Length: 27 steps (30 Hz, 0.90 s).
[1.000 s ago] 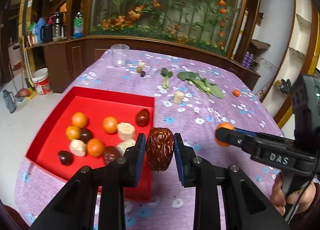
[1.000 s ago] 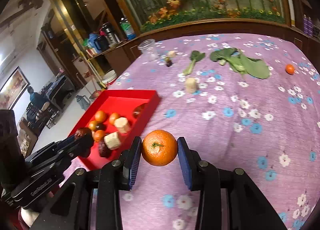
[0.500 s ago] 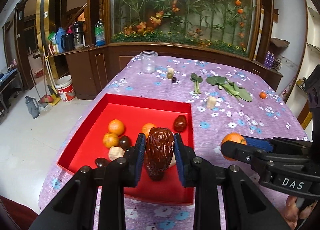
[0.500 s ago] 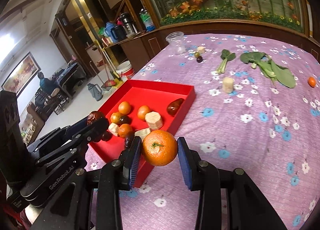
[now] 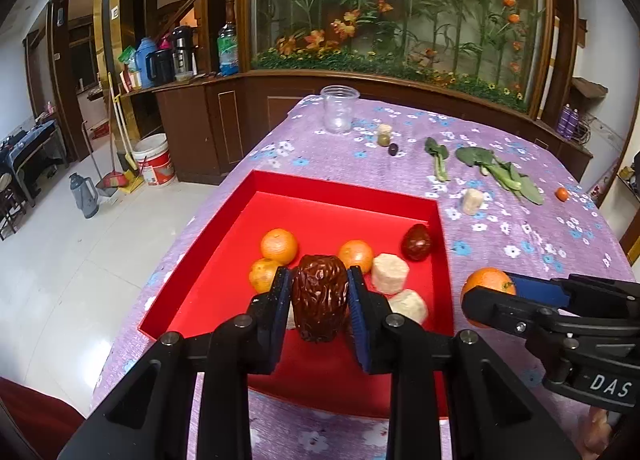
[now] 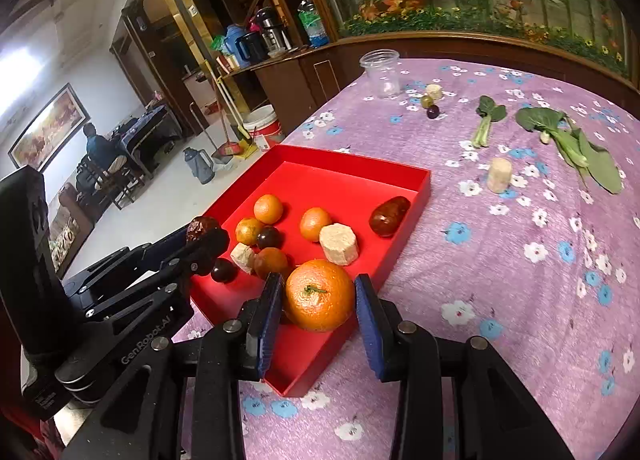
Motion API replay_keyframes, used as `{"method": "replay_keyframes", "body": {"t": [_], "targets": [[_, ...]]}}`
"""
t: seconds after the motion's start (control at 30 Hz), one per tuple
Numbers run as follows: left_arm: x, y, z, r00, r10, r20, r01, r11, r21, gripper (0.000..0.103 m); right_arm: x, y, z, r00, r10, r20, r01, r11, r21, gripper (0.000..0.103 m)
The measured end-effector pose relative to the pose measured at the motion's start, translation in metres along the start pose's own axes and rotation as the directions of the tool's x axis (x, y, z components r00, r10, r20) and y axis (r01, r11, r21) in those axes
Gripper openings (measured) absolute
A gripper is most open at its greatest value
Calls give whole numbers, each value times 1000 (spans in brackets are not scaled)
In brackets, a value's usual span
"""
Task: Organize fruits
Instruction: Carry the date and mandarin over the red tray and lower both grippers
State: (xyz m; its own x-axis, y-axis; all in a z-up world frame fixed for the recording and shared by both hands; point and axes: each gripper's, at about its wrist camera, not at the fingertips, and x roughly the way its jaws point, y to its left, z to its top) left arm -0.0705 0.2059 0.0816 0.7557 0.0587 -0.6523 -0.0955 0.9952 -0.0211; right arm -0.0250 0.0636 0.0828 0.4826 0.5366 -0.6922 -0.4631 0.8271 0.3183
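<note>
Hiding part of the fruit heap, a wrinkled brown dried date (image 5: 319, 297) sits clamped in the left gripper (image 5: 319, 314) above the shallow red tray (image 5: 304, 186). At three o'clock from it, the right gripper (image 6: 316, 318) pinches a round orange tangerine (image 6: 320, 294) over the tray's near corner, on the flowered purple tablecloth (image 6: 520, 260).

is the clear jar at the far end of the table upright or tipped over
Upright. The clear plastic jar stands on its base on the purple flowered tablecloth, open mouth facing up, with no lid on it. It looks empty.
</note>
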Motion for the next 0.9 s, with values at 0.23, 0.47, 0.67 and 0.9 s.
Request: {"method": "replay_keyframes", "body": {"t": [0.23, 0.47, 0.67, 0.9], "targets": [[14, 18, 3, 999, 35, -16, -35, 999, -22, 27, 14, 7, 10, 1000, -4, -10, 4, 1000, -30, 40], [30, 29, 9, 997, 65, -30, -66, 997, -27, 27, 32, 11, 28, 1000, -18, -16, 17, 998, -55, 40], [45, 37, 13, 995, 82, -49, -84, 996, -36, 27, 51, 11, 43, 999, -34, -22, 32, 997, -74, 40], [57, 45, 16, 995, 79, -68, -83, 995, -55, 27, 75, 6, 53, 998, -49, -44, 46, 996, -72, 40]]}}
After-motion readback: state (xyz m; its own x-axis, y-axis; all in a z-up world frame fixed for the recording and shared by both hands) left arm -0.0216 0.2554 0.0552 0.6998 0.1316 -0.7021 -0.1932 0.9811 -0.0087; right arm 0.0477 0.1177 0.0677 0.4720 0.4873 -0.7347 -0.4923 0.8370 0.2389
